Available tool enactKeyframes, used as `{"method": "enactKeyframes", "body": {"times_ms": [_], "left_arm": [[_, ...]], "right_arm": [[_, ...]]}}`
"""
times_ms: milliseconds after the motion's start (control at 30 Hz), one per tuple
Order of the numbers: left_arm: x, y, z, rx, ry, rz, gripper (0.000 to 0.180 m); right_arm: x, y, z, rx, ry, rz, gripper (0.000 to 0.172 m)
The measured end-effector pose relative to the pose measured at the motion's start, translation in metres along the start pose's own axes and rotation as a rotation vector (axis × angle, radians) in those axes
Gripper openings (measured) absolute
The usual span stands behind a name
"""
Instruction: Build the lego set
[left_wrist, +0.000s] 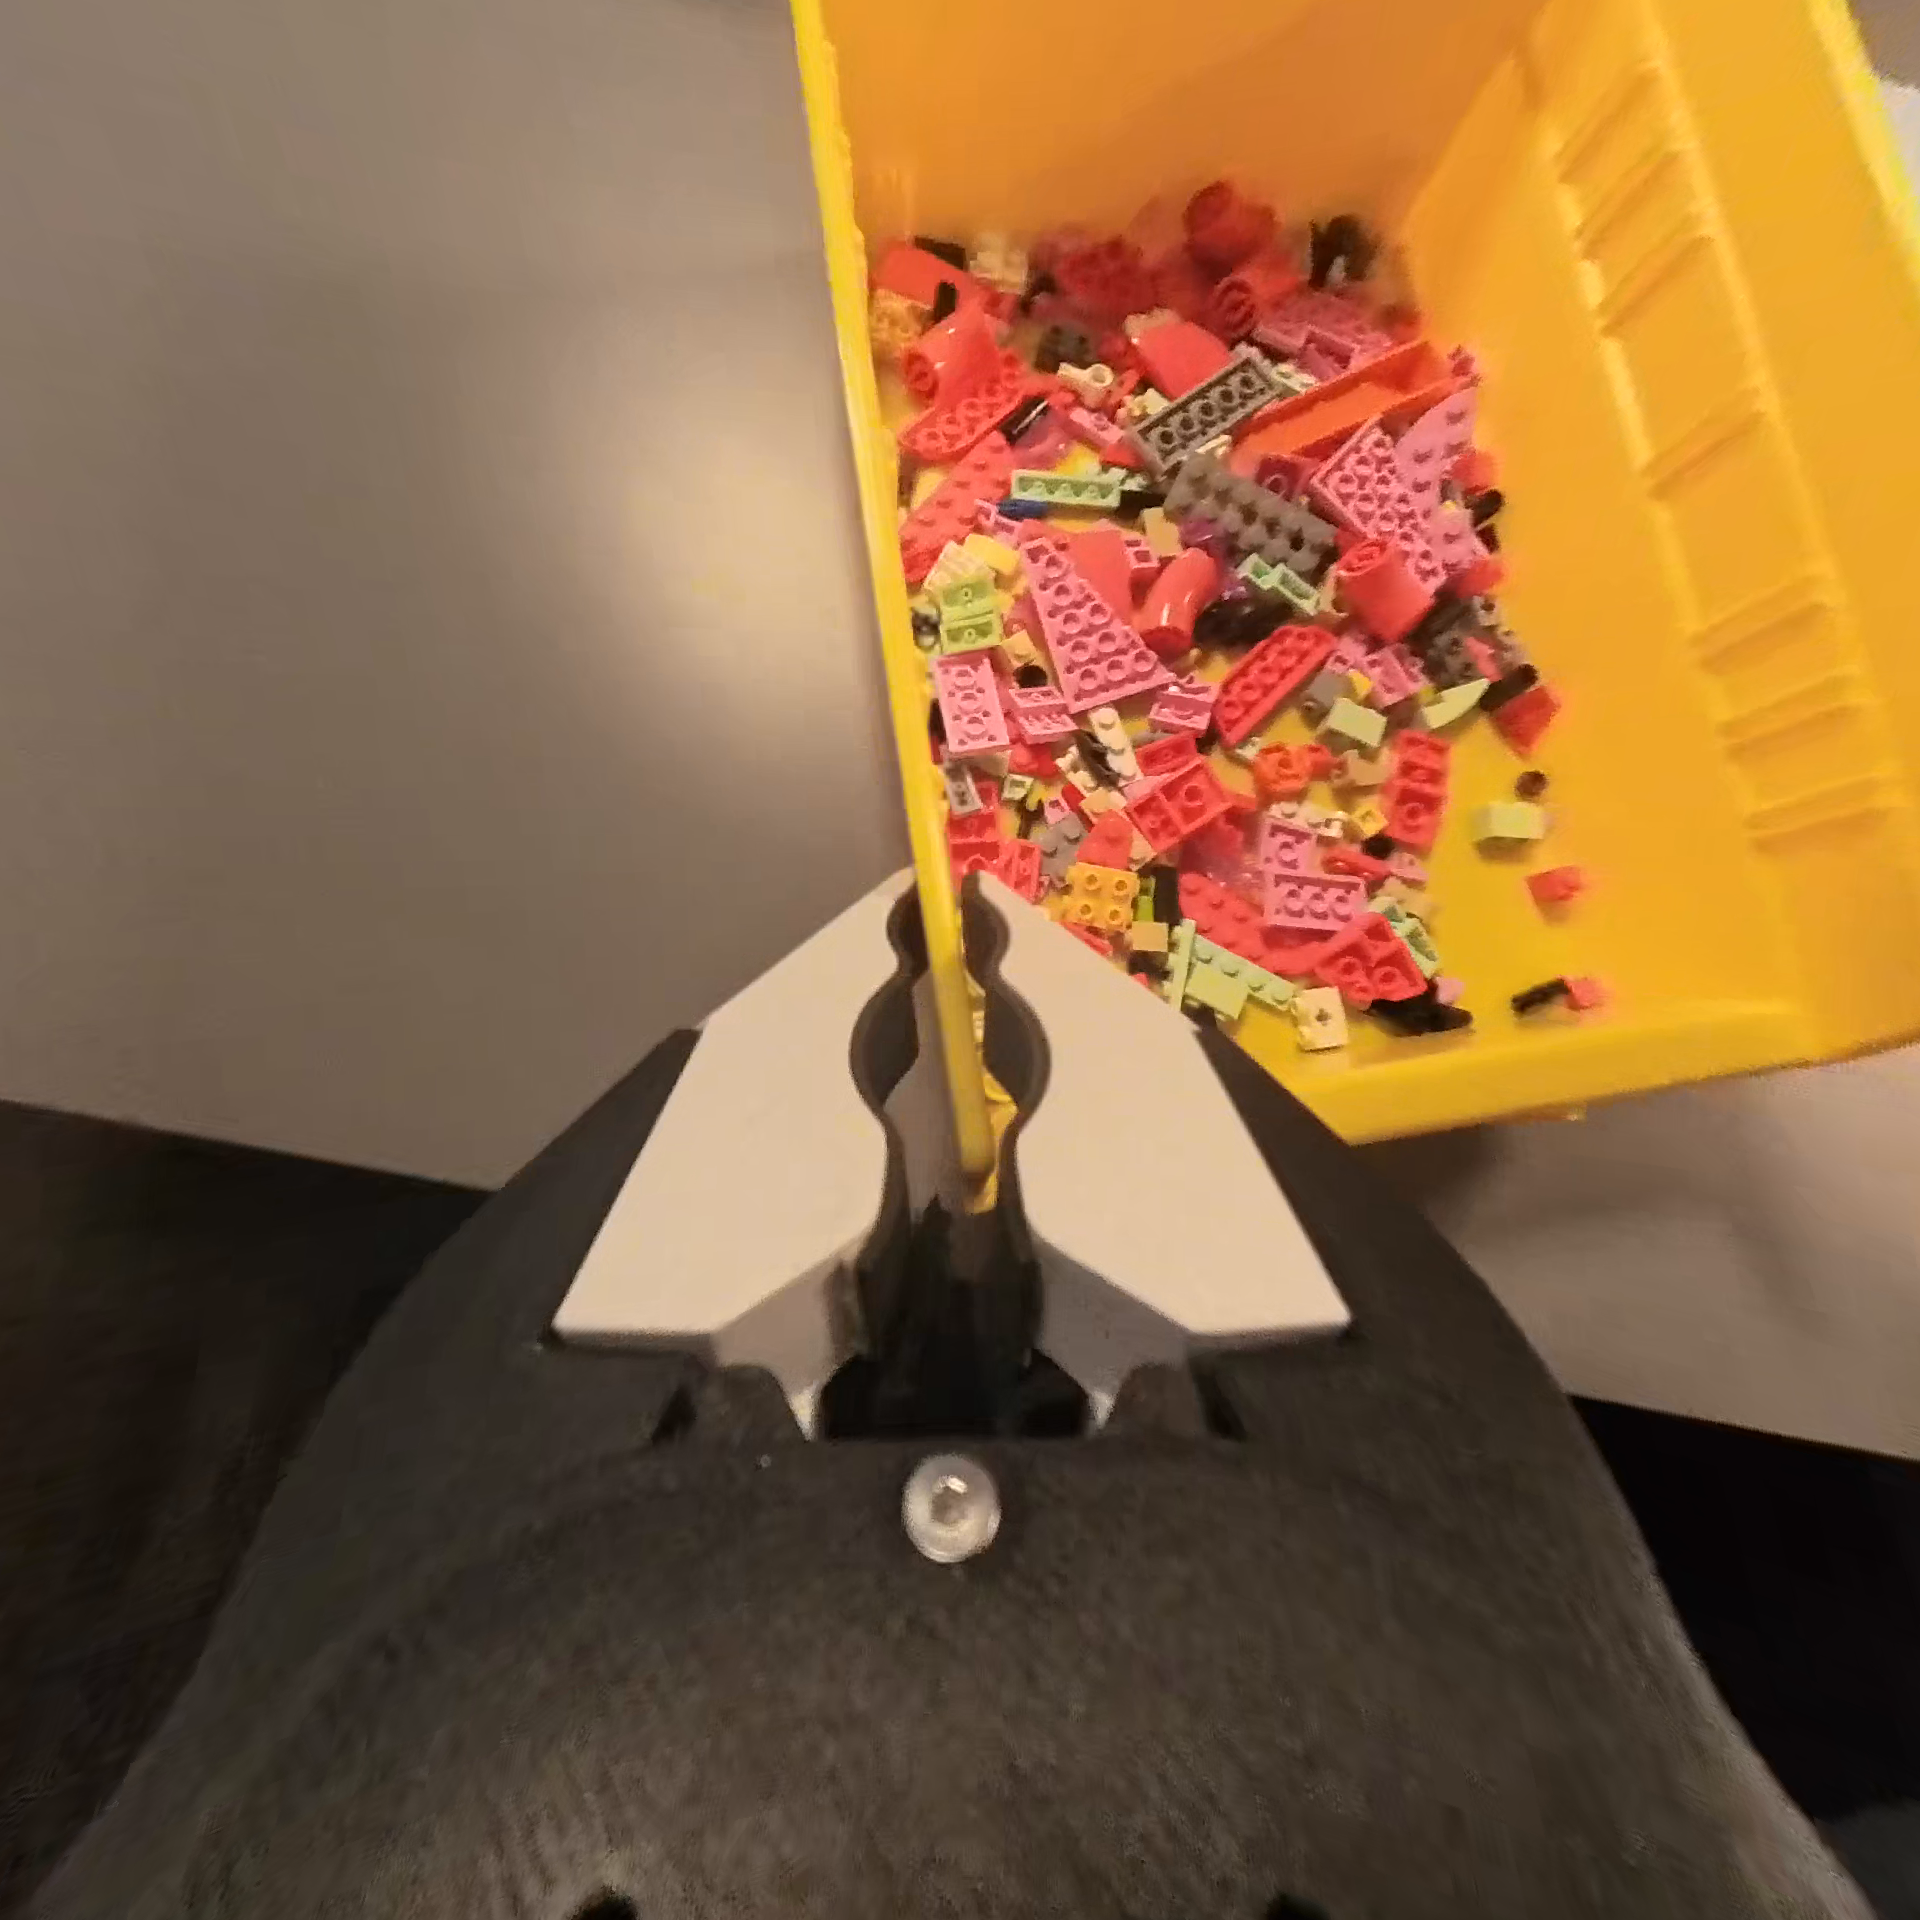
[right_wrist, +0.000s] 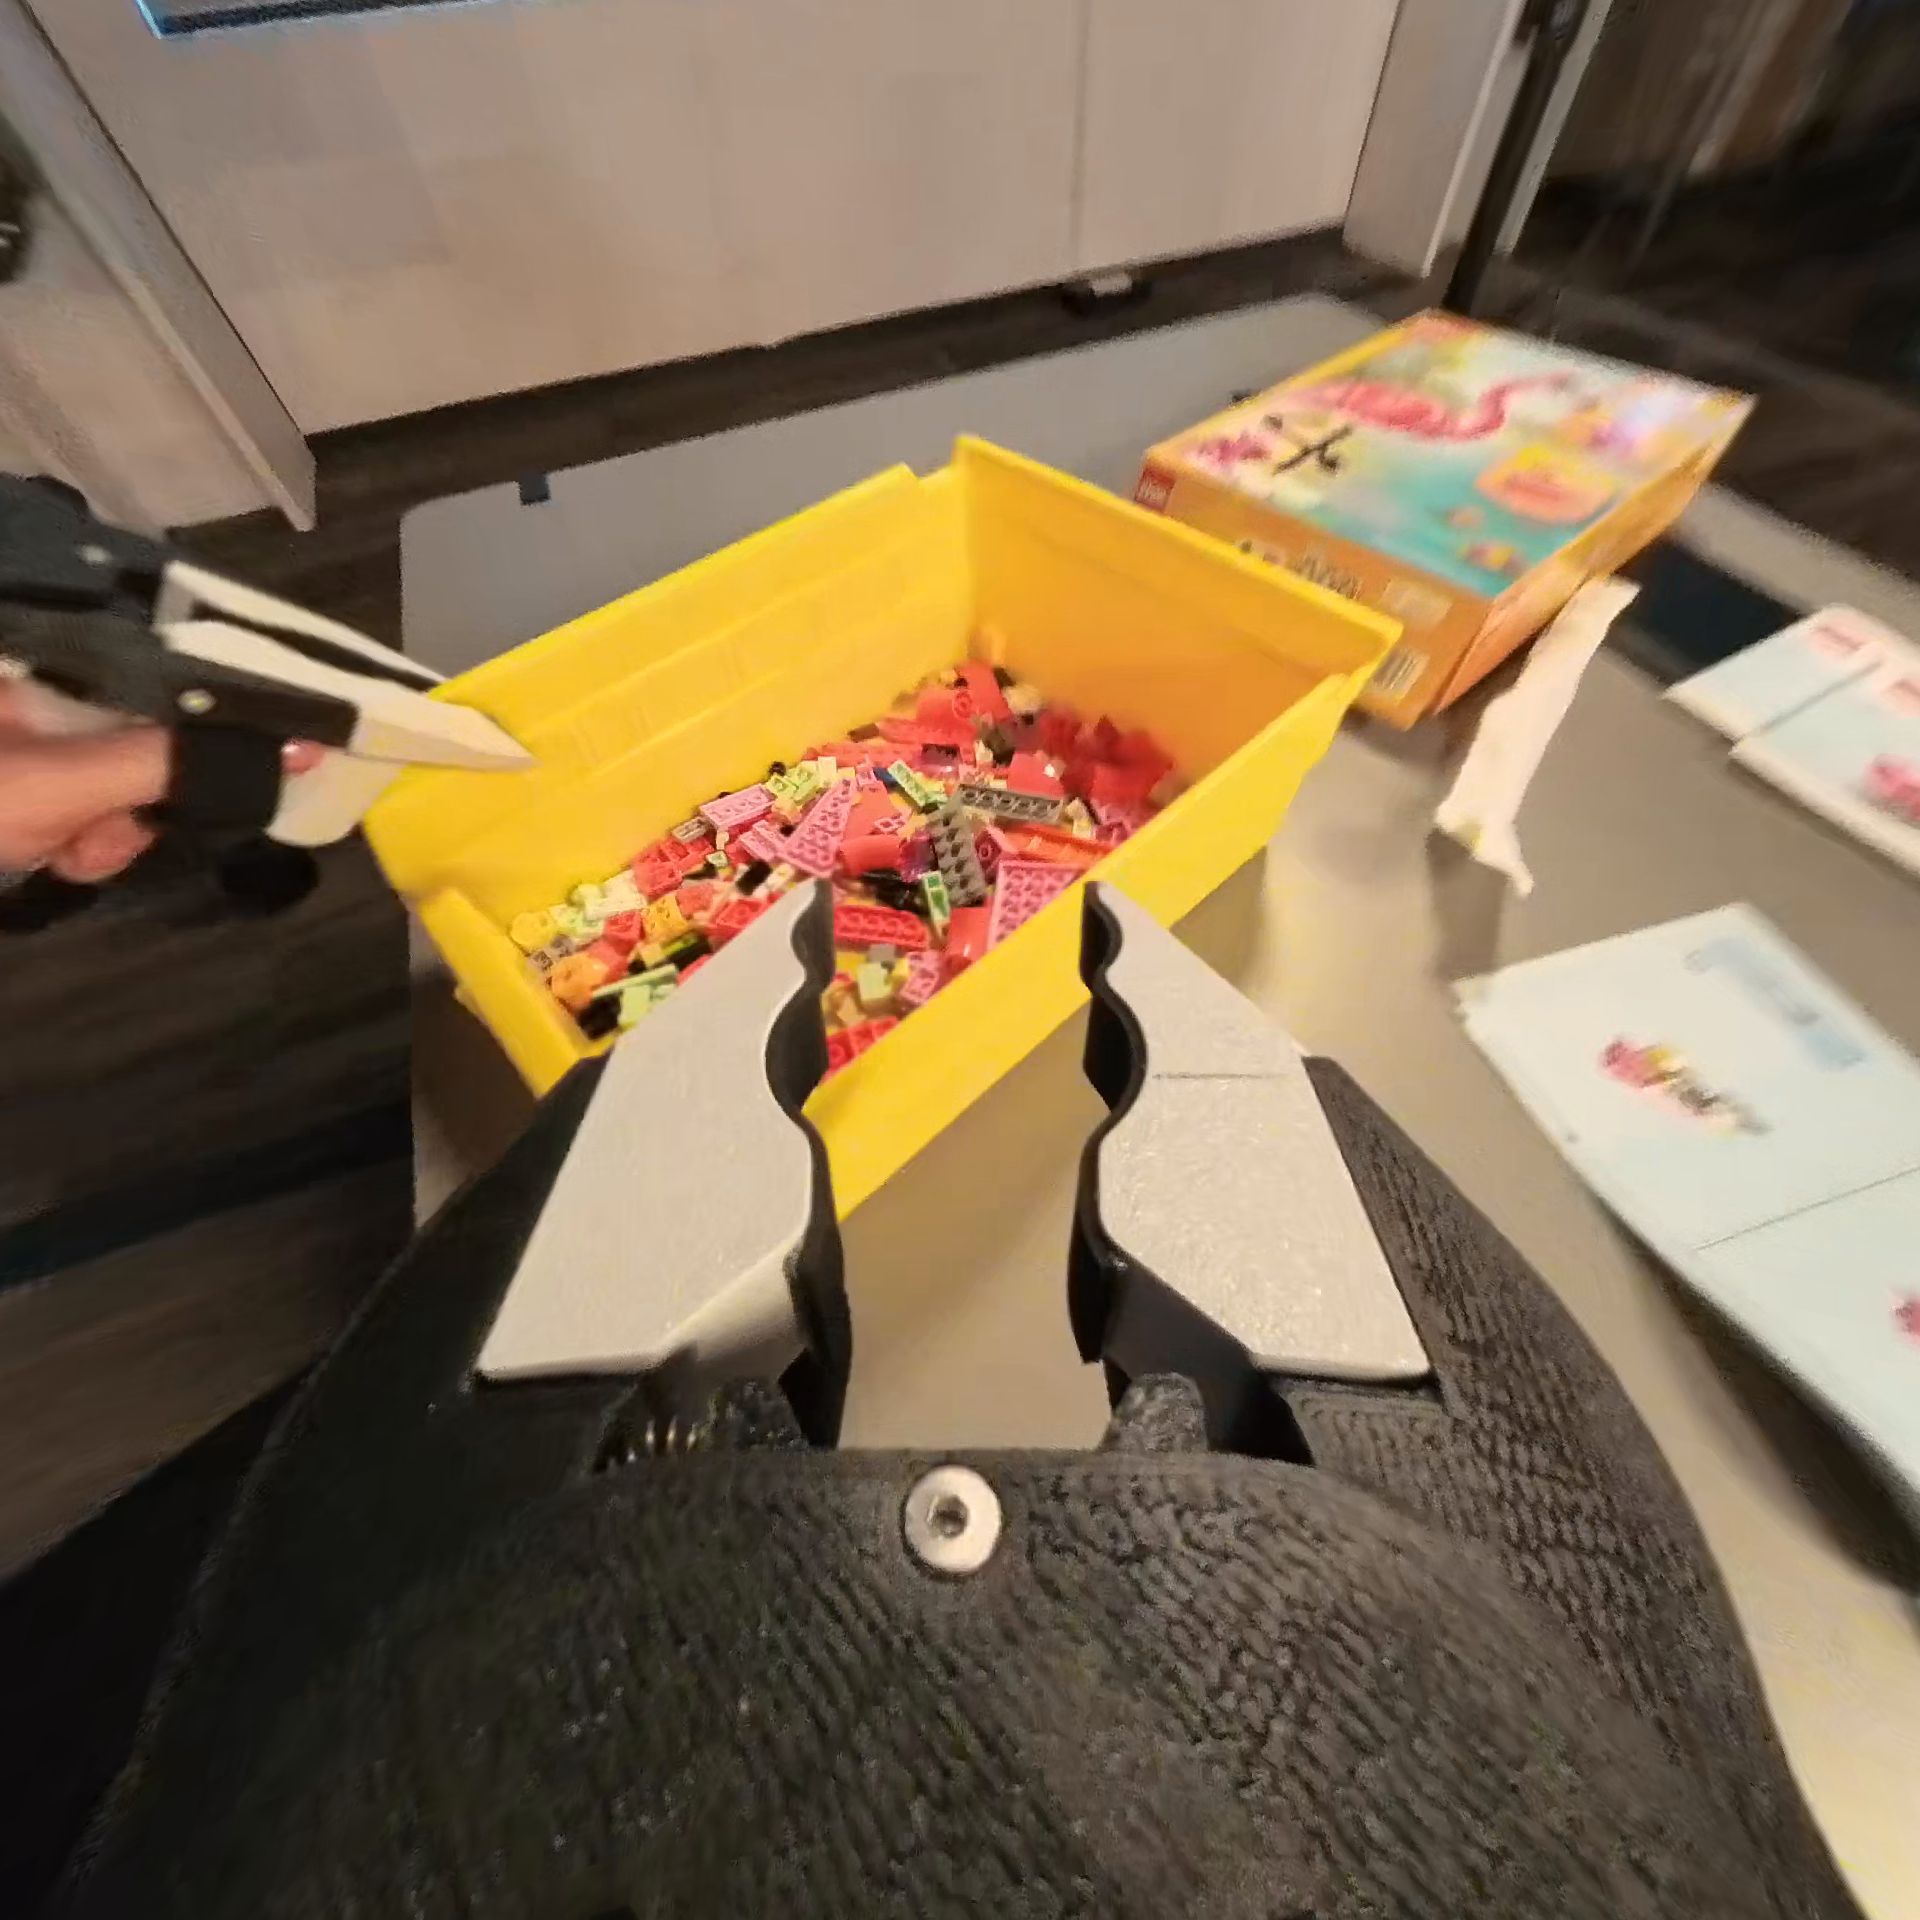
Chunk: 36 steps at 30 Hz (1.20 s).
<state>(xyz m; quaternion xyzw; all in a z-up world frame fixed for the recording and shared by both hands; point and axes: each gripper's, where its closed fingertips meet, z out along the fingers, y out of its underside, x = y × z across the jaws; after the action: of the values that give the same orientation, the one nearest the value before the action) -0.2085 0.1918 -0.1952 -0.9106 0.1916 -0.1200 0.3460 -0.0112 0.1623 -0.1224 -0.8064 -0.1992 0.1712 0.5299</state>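
Note:
A yellow plastic bin (left_wrist: 1091, 156) holds a heap of small toy bricks (left_wrist: 1195, 623), mostly red and pink with some grey, green and black. My left gripper (left_wrist: 940, 883) is shut on the bin's thin left side wall, with one finger outside and one inside. The right wrist view shows it (right_wrist: 499, 748) pinching that wall at the bin's (right_wrist: 1143, 582) left side. My right gripper (right_wrist: 956, 899) is open and holds nothing. It hovers over the bin's near wall, with the bricks (right_wrist: 883, 821) showing between its fingers.
A colourful cardboard box (right_wrist: 1455, 499) lies behind the bin on the right. A crumpled white paper bag (right_wrist: 1527, 727) and several light blue booklets (right_wrist: 1714, 1091) lie on the grey table to the right. A person's hand (right_wrist: 62, 790) holds the left gripper. One gripper's finger ends stand about 20 cm off the other's.

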Motion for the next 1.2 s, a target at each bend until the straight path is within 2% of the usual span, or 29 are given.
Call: {"method": "enactKeyframes", "body": {"times_ms": [100,167,333,500,567,633,700,867,933,1000,1100,1133,1200], "left_arm": [[0.014,0.017,-0.014,0.022,-0.010,-0.027,0.004],[0.022,0.029,-0.025,0.044,-0.030,-0.038,0.004],[0.042,0.051,-0.045,0.112,0.012,-0.013,0.010],[0.050,0.062,-0.056,0.165,0.039,-0.008,0.013],[0.054,0.064,-0.058,0.172,0.054,-0.003,0.015],[0.060,0.066,-0.059,0.181,0.086,-0.003,0.017],[0.066,0.068,-0.061,0.199,0.124,-0.011,0.020],[0.080,0.080,-0.078,0.249,0.269,-0.045,0.033],[0.082,0.082,-0.089,0.307,0.331,-0.073,0.043],[0.077,0.079,-0.097,0.346,0.368,-0.112,0.055],[0.067,0.065,-0.099,0.373,0.387,-0.143,0.069],[0.059,0.056,-0.098,0.386,0.362,-0.146,0.073],[0.045,0.034,-0.094,0.388,0.305,-0.150,0.084]], "right_arm": [[-0.008,0.020,0.014,-0.130,0.014,0.038,0.052],[-0.008,0.030,0.017,-0.209,0.056,0.004,0.050],[-0.007,0.038,0.014,-0.299,0.107,-0.076,0.013],[-0.014,0.047,0.014,-0.429,0.081,-0.127,0.009],[-0.020,0.053,0.019,-0.512,0.042,-0.127,0.016],[-0.019,0.063,0.026,-0.581,0.039,-0.168,0.013],[-0.018,0.058,0.028,-0.550,0.063,-0.217,0.000],[-0.040,0.057,0.009,-0.449,-0.008,-0.260,0.000],[-0.043,0.057,-0.002,-0.418,-0.017,-0.255,0.000],[-0.045,0.058,-0.015,-0.401,-0.004,-0.245,0.000],[-0.036,0.037,-0.029,-0.272,0.093,-0.187,0.000],[-0.035,0.034,-0.029,-0.262,0.096,-0.155,0.022],[-0.034,0.043,-0.021,-0.358,0.066,-0.083,0.067]]}}
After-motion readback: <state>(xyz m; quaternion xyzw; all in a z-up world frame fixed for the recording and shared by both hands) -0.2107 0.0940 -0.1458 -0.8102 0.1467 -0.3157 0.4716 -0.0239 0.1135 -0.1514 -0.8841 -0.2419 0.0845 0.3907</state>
